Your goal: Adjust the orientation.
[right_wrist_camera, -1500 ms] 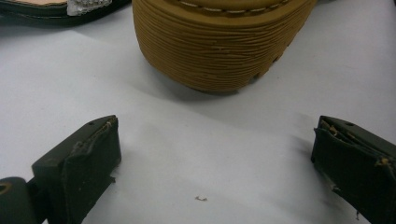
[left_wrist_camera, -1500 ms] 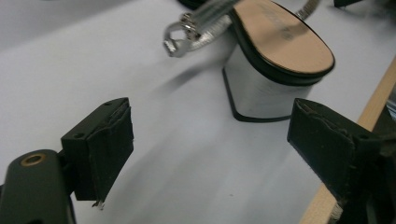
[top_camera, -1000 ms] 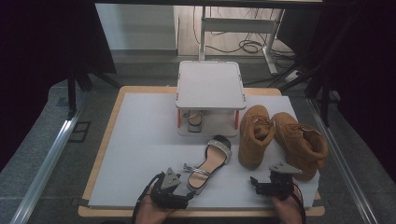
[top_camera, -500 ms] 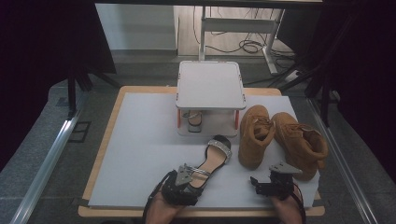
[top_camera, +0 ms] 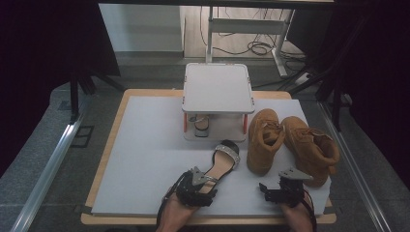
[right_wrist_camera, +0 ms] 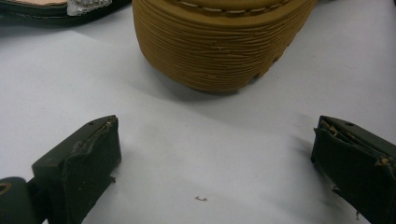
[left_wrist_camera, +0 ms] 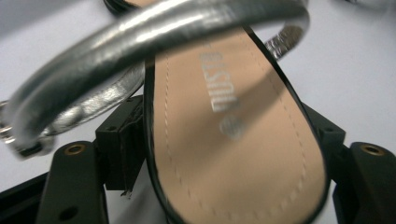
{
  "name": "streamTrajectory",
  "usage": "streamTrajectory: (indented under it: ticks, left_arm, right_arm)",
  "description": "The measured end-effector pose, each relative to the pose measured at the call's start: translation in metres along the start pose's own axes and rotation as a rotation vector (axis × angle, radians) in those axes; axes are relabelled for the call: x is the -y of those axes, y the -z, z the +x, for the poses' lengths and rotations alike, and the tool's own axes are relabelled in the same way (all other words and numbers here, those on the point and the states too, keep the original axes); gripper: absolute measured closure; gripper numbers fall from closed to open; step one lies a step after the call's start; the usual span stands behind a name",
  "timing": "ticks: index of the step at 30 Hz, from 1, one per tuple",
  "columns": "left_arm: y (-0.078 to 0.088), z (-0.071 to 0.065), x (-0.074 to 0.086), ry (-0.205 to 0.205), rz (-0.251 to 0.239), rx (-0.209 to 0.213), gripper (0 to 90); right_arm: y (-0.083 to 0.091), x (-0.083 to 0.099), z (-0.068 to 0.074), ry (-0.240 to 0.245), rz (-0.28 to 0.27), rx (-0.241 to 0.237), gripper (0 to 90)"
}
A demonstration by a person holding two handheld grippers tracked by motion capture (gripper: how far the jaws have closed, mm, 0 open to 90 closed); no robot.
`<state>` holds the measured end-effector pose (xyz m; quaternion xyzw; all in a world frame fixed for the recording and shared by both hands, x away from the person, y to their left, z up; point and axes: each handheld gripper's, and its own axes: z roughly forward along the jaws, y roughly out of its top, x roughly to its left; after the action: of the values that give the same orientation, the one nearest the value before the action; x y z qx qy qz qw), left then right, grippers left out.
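The sandal is laid near the front edge of the white board, its toe turned toward the far edge. Its tan insole is smooth and rounded at the heel, stitched along a thin black rim, with silver lettering printed on it; a glossy silver strap arches over it. The heel is seen between the black jaws of the left gripper, one at each side; the jaws have just been closing, and whether the pads press on the rim cannot be told. The right gripper is held near the front right corner, its worn black pads spread wide with only bare board between them. Just ahead of it the ribbed tan sole of a boot is seen. A second suede boot lies beside it. A white two-tier rack stands toward the far edge.
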<state>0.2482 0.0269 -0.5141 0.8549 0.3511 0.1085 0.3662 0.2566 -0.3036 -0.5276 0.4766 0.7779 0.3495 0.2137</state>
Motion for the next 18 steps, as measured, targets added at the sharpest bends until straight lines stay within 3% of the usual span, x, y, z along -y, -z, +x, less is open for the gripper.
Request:
streamTrajectory:
  ticks: [7,18]
  left_arm:
    - [-0.004,0.000,-0.005,0.007,0.010,0.000,30.2]
    - [-0.007,0.001,-0.012,0.089,-0.002,0.005,33.8]
  right_arm:
    - [0.000,0.000,0.000,0.000,0.000,0.000,1.8]
    - [0.000,0.000,0.000,0.000,0.000,0.000,1.8]
